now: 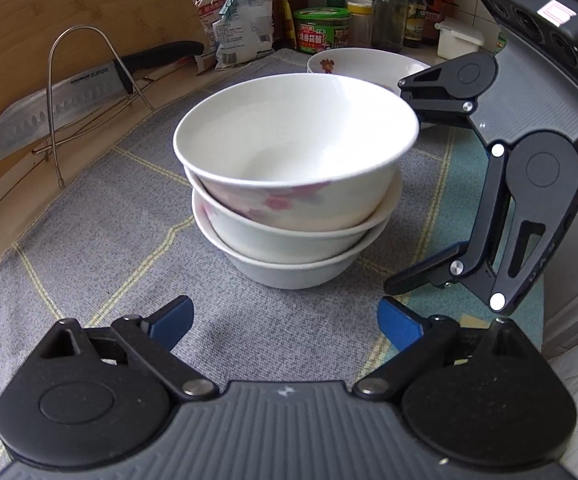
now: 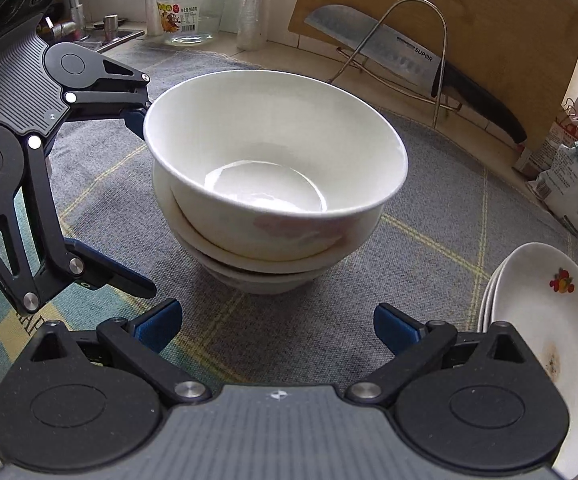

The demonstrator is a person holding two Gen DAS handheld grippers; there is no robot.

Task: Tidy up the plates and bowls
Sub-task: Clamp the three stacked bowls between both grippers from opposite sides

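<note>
Three bowls stand nested mid-desk on the grey cloth, the top one tilted. The left claw and right claw are both spread and empty, flanking the stack. The plates are stacked near the desk's back edge. Next, probably square the stack; the knife rack crowds one side.

The stacked bowls are white, the top one with pink flowers outside, the plates are white with a red and orange fruit print, and the cloth is grey with pale yellow lines and a teal patch.
</note>
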